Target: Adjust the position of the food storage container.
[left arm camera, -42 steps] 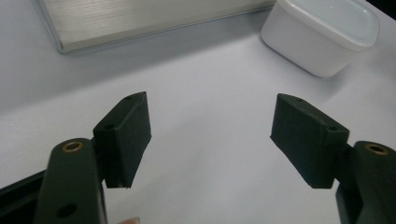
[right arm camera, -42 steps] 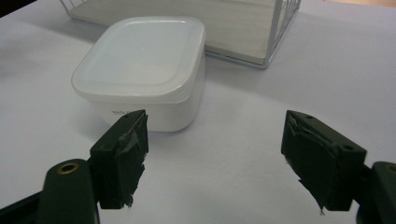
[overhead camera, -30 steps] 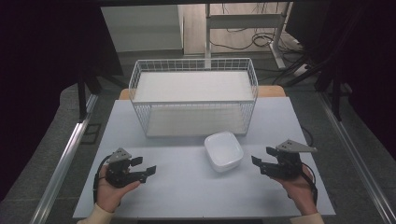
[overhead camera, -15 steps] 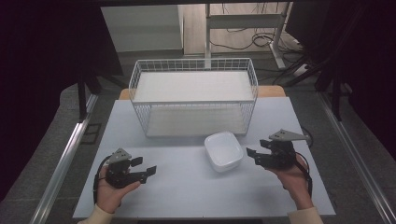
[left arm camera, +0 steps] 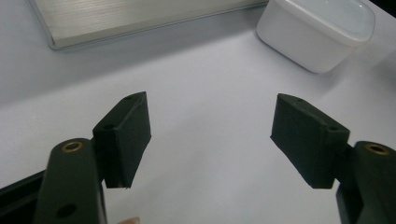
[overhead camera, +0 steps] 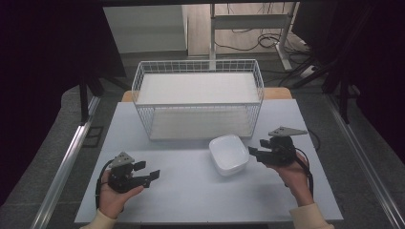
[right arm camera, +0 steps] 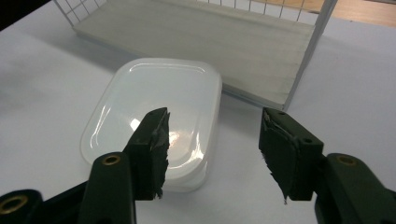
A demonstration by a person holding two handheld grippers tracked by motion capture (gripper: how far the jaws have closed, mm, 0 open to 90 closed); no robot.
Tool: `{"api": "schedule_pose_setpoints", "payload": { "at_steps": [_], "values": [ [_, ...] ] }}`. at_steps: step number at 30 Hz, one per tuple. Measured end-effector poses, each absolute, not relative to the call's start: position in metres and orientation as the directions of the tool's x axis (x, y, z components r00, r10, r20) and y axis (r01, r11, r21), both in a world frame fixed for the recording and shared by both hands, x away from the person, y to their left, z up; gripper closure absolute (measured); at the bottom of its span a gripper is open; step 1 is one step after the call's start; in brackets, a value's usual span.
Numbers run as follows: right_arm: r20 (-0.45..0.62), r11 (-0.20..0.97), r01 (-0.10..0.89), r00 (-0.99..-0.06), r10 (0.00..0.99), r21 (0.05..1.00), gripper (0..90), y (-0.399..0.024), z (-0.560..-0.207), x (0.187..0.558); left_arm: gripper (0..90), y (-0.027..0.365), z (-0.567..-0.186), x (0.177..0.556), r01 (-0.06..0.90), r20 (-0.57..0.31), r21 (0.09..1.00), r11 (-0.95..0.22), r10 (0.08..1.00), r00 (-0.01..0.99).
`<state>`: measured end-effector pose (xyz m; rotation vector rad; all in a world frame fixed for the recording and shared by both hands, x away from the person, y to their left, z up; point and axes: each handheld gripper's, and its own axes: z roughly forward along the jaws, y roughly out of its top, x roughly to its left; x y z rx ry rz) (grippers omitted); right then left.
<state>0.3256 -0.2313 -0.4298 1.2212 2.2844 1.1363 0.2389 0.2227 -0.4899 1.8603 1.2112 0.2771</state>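
A white lidded plastic container [overhead camera: 229,153] lies on the pale table [overhead camera: 191,195], just in front of the wire basket's right end. My right gripper [overhead camera: 253,152] is held right beside the container's right edge, pointing left at it. In the right gripper view its jaws have just been closing but still stand apart: the left one hangs over the container [right arm camera: 154,112] lid, the right one beyond its edge, neither pressing. My left gripper [overhead camera: 149,172] rests open at the front left, with bare table between its jaws [left arm camera: 210,100]. The container [left arm camera: 317,32] shows farther off.
A white wire basket [overhead camera: 198,95] with a pale board floor stands at the back middle of the table. Metal rails run along both sides of the table. Cables and desk legs lie on the floor behind.
My right gripper has moved left, up to the container's right edge, and its jaws have narrowed. The left gripper and the container have stayed put.
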Motion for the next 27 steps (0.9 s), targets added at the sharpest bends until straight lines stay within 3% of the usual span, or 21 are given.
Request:
{"api": "schedule_pose_setpoints", "payload": {
  "at_steps": [13,24,27],
  "values": [
    [0.071,0.369,0.575,-0.601,0.796,0.730,58.7,-0.216,-0.438,0.349,28.2,0.224,-0.490,0.238,0.631,-0.259,0.764,-0.137,0.830,0.494],
    [0.026,0.415,0.589,-0.596,0.802,0.693,86.8,-0.199,-0.449,0.382,28.3,0.224,-0.491,0.239,0.631,-0.261,0.764,-0.134,0.831,0.492],
    [0.006,0.430,0.587,-0.596,0.803,0.687,88.9,-0.197,-0.452,0.387,28.3,0.224,-0.491,0.239,0.631,-0.261,0.764,-0.133,0.831,0.491]
  ]
}}
